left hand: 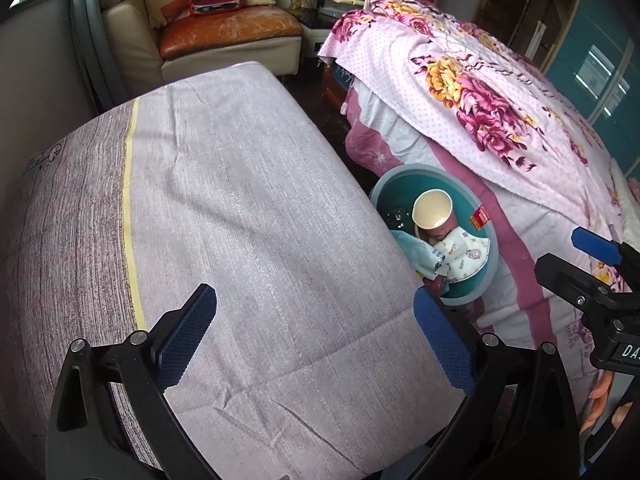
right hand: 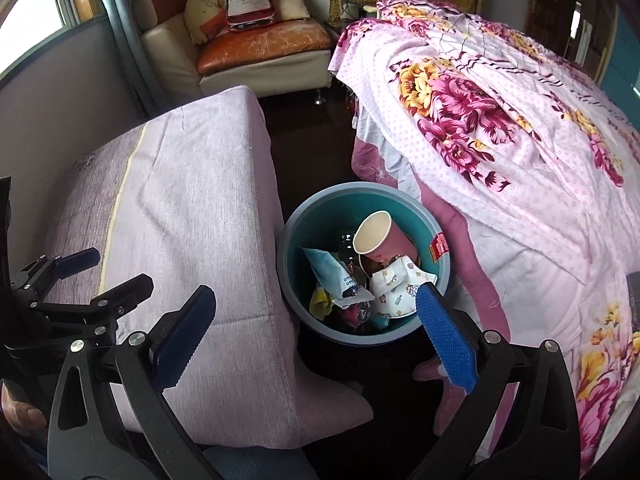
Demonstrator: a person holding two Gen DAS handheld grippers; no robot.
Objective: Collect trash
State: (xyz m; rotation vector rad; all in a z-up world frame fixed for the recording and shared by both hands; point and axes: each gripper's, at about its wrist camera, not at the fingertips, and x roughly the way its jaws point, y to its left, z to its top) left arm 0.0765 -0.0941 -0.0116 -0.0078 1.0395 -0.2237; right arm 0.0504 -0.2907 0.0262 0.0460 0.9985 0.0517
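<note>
Right claw (right hand: 314,330) agape; bin (right hand: 292,280) (cup (right hand: 378,236) inside).

Soft daylight fills the room from the window (right hand: 36,8) at my upper left, so everything I see is evenly lit, without glare. Shadows are faint, darkest on the floor (right hand: 308,148) and deep inside the bin (right hand: 362,190). Both views are sharp in the middle; the edges bend strongly and the corners go black.

Dark floor (right hand: 308,136), teal bin (right hand: 320,216) on it
</note>
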